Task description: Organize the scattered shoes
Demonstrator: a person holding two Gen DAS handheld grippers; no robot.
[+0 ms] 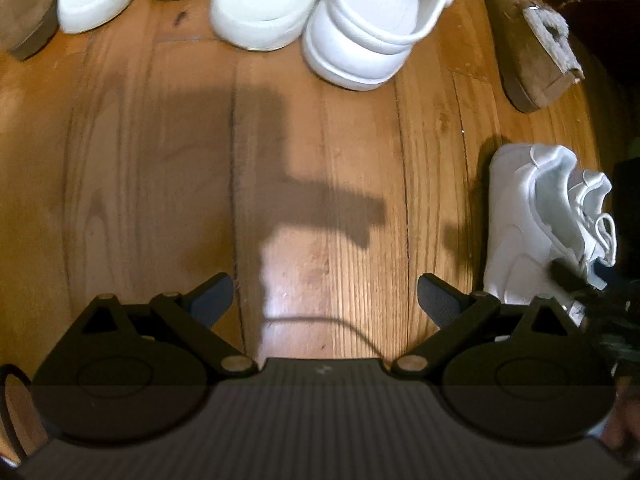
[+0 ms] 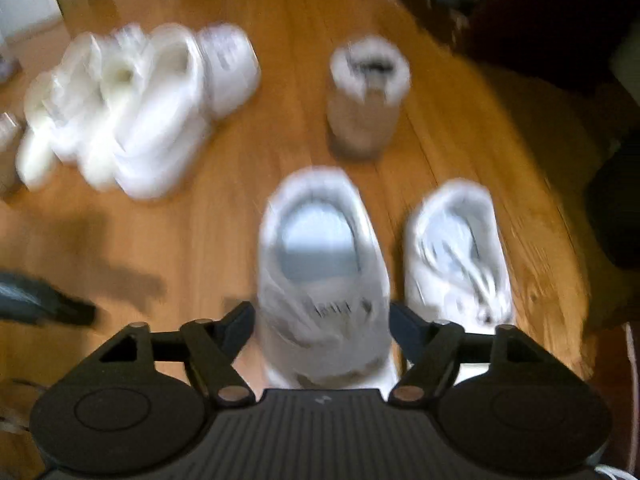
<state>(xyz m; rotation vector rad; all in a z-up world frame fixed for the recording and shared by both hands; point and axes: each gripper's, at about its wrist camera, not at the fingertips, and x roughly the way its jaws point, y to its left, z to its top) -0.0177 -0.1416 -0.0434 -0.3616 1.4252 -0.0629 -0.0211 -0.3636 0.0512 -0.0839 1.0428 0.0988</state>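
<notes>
My right claw is spread wide around a white sneaker at lower centre of its blurred view; whether the pads press I can't tell. Its mate stands just right. It looks light, soft-sided, stiffer at the heel; I'd pinch the collar rim. My left claw hangs released over bare floor.

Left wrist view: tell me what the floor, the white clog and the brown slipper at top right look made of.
Floor: wood planks with a glossy varnish; grain lines, seams and a bright reflection show. White clog: probably moulded foam or rubber, matte and seamless, with a thick ribbed sole. Brown slipper: looks like suede, with a fuzzy nap and pale fleecy lining at the opening; real or synthetic, I cannot tell.
</notes>
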